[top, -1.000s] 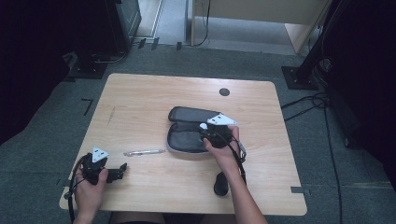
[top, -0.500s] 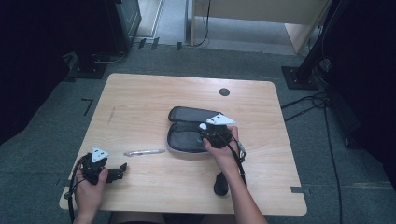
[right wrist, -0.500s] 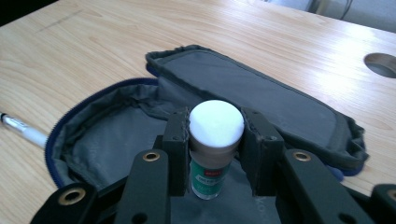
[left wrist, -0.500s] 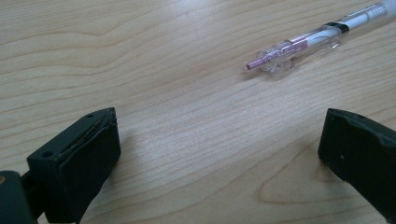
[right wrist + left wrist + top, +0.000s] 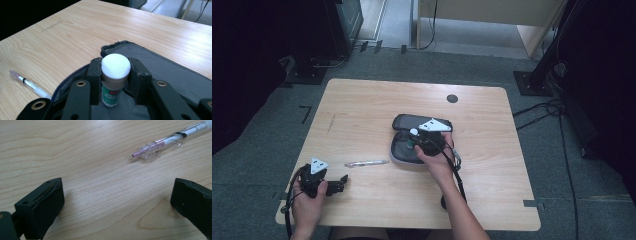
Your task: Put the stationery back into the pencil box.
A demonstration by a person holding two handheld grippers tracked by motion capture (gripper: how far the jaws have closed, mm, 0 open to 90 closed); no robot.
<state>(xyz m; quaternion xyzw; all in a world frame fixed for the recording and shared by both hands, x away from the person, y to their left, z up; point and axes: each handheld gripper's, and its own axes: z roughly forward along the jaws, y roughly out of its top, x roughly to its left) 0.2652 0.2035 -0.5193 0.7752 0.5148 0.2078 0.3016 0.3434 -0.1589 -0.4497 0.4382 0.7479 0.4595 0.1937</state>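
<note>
Wooden table (image 5: 362, 110) takes up the middle of the high view, w/ a small dark round disc (image 5: 452, 98) set into it toward 1 o'clock from centre. Just right of centre lies an open dark pencil case (image 5: 404, 120), unzipped and spread flat, its grey lining facing up; in the right gripper view its zip edge curves round at 9 o'clock and the far lip curls up at 12. The right gripper (image 5: 418, 144) sits over the case's near half, hand behind it at 5 o'clock, cable trailing back along the forearm. Its jaws have just been closing and are clamped on a small tube (image 5: 115, 75) w/ a white round cap and a green label, prob. a glue stick, though the label text is too small to read. The tube stands upright between the pads, its base at or just above the lining; can't tell which. The left gripper (image 5: 339, 183) rests near the table's 7 o'clock corner, held low over the wood, jaws wide apart w/ bare table between them. A clear pen (image 5: 170, 140) w/ pink insides lies flat at 1 o'clock from those jaws, well apart from them, approx. midway between the left gripper and the case.
</note>
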